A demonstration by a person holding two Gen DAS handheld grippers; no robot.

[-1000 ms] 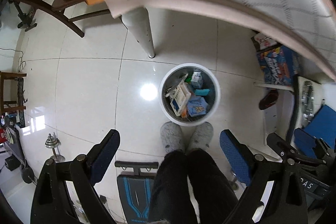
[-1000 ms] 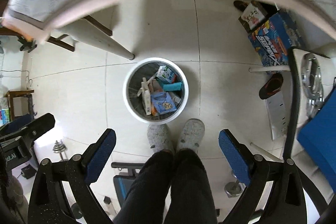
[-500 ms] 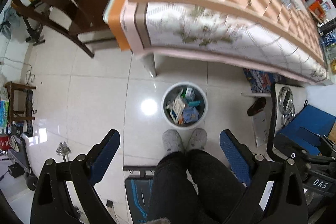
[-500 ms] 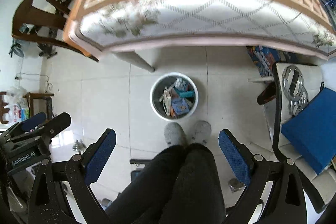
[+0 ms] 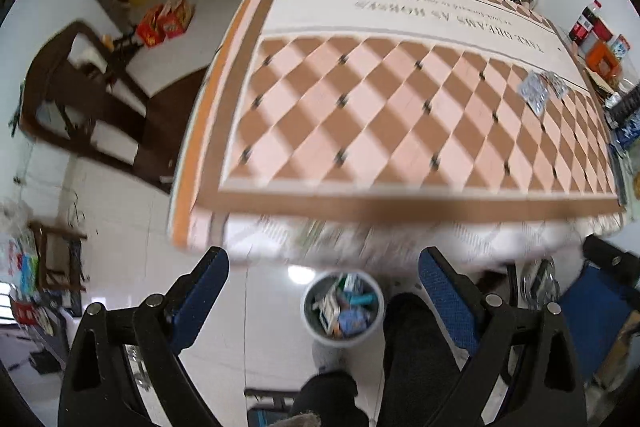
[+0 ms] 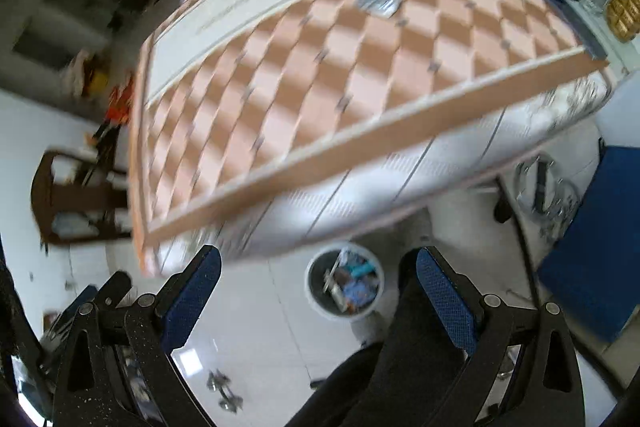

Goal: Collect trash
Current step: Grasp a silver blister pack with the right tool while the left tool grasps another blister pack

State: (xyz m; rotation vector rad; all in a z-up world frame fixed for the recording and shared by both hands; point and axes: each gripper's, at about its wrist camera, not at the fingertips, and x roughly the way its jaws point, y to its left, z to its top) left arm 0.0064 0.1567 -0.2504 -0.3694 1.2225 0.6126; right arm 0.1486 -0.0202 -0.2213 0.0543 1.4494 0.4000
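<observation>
Boxes and wrappers are already held in the round grey waste bin [image 5: 343,307] on the floor. Silvery crumpled wrappers [image 5: 538,91] remain on the checked-cloth surface [image 5: 400,115] (far right). The left gripper [image 5: 323,297] and right gripper [image 6: 318,291] are held wide apart, empty.

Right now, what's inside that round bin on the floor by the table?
The bin holds a heap of small cartons and packets, one teal and one blue on top. Whatever lies beneath them is covered, and the blur hides any labels.
</observation>
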